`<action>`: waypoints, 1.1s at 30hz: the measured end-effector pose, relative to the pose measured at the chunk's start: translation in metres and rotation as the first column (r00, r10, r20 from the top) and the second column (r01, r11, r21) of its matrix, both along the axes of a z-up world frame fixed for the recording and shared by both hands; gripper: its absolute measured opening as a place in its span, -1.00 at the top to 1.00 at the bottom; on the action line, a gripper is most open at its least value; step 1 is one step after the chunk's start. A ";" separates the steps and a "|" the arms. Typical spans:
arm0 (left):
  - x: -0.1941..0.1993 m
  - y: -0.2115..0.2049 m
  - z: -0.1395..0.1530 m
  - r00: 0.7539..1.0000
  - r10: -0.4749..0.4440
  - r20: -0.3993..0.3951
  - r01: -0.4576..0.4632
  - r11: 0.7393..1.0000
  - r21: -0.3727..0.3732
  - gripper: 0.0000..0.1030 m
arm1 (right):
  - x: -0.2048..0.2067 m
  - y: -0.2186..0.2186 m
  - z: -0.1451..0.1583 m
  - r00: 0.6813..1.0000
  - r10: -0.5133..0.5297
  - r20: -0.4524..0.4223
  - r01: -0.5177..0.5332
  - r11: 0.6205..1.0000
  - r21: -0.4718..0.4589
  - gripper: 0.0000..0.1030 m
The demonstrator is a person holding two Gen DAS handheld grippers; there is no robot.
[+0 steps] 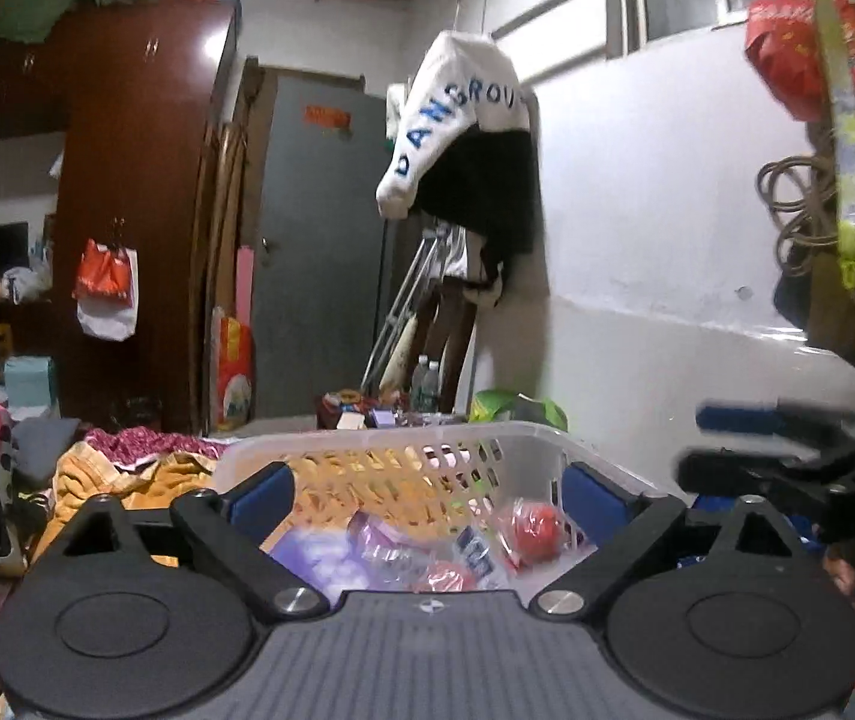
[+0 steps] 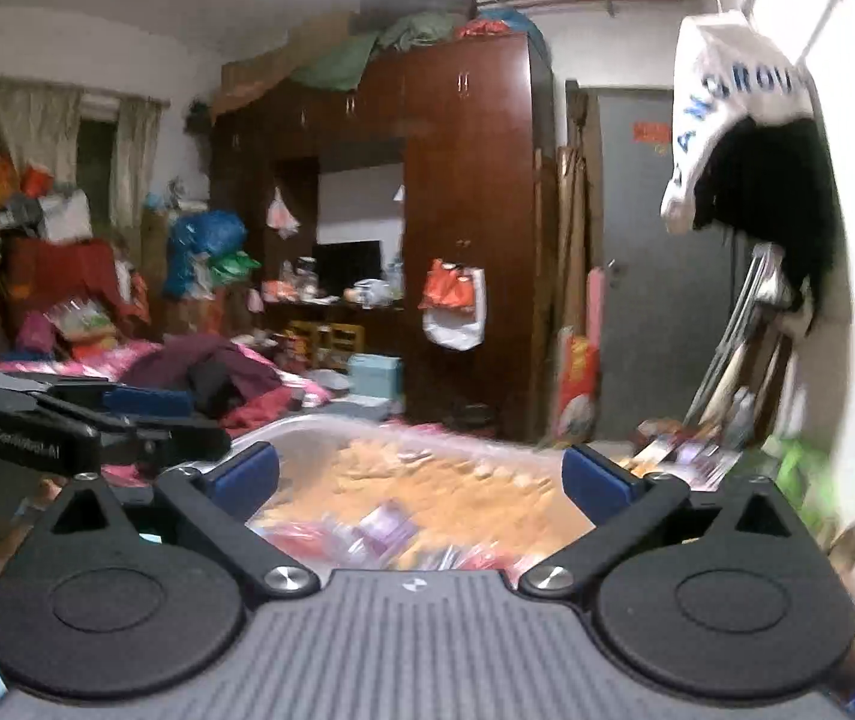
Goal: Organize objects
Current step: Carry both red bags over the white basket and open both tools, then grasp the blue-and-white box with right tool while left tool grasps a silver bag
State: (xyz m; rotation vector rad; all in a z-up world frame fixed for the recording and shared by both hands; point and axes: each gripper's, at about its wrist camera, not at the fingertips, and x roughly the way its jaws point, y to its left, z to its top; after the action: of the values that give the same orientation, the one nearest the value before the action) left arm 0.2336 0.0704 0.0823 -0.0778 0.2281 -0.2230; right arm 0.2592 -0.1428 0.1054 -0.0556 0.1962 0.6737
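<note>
A white perforated plastic basket (image 1: 403, 441) sits in front of both grippers. It holds several small packets, among them a red one (image 1: 538, 531) and a purple one (image 1: 313, 558). My left gripper (image 1: 430, 489) is open over the basket's near rim and holds nothing. My right gripper (image 2: 421, 471) is open over the same basket (image 2: 331, 429), which is blurred there, with purple and red packets (image 2: 391, 525) below the fingers. The right gripper also shows at the right edge of the left wrist view (image 1: 727, 450). The left gripper shows at the left of the right wrist view (image 2: 145, 420).
Orange cloth (image 1: 121, 477) lies on the bed left of the basket. A dark wood wardrobe (image 2: 463, 210) and a grey door (image 1: 319, 252) stand behind. A white and black garment (image 1: 463, 138) hangs on the right wall. Bags and ropes (image 1: 817, 204) hang at upper right.
</note>
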 end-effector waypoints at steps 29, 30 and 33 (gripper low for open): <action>0.005 0.011 -0.100 0.924 0.198 -0.328 -0.155 0.976 0.152 -0.03 | -0.058 -0.031 -0.123 0.944 0.114 -0.308 -0.128 0.991 -0.024 0.14; 0.000 0.008 -0.098 0.931 0.205 -0.302 -0.164 0.974 0.155 -0.03 | -0.057 -0.034 -0.124 0.944 0.110 -0.313 -0.121 0.992 -0.017 0.14; -0.018 0.008 -0.092 0.949 0.188 -0.251 -0.170 0.981 0.094 -0.03 | -0.058 -0.037 -0.123 0.949 0.077 -0.304 -0.088 0.996 -0.022 0.14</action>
State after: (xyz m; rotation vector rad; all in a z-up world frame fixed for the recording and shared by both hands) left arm 0.2158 0.0782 -0.0101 -0.0565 0.4873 -0.0221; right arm 0.2009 -0.1795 -0.0177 0.0065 0.5046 0.7614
